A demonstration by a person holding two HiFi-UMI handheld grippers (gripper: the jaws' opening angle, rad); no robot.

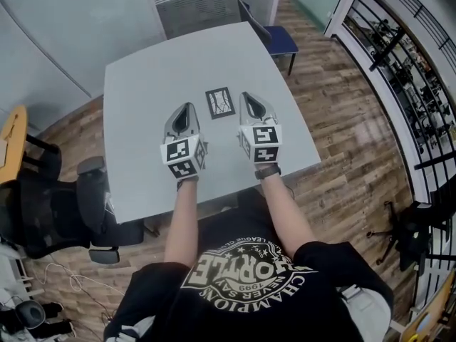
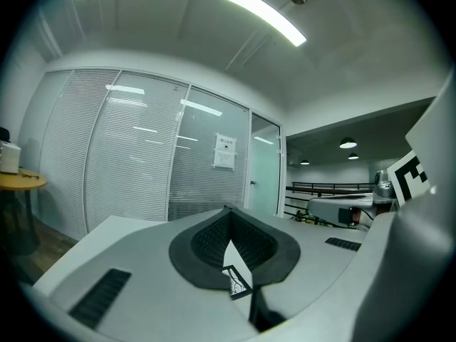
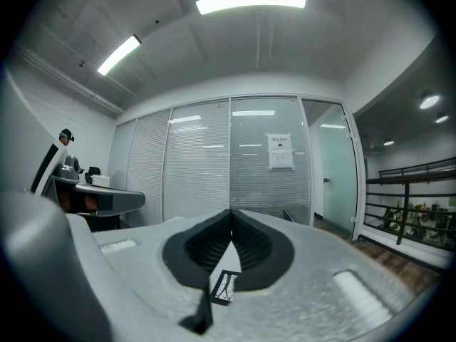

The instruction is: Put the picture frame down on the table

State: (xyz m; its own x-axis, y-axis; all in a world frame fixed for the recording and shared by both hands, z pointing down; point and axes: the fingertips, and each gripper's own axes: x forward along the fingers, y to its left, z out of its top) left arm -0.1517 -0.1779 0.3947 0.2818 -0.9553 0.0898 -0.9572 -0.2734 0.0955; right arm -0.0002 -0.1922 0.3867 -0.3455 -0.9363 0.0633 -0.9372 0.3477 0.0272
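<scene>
Step in hand: the picture frame (image 1: 220,102) lies flat on the table (image 1: 153,70), so I judge the putting down as done; only a clean retreat remains.
How to do it well: lift both grippers straight up and pull them toward the person, not sideways. A sideways sweep could push the frame, which looks light and may slide on the smooth top.
Left gripper (image 1: 189,107): its 2 jaws are pressed together at the tips and pinch nothing. In the left gripper view the tips (image 2: 226,209) meet, and through the hollow behind them I see only table and a corner of the frame (image 2: 236,281).
Right gripper (image 1: 245,96): the same. Its jaws are closed tip to tip (image 3: 231,211) and are empty (the frame (image 3: 224,288) shows through the hollow, below the jaws and not in them).
Picture frame: between the 2 grippers, level with their tips, near both. I see no contact with either one.
Height of the grippers: they seem to be above the table, but I cannot tell how high.
</scene>
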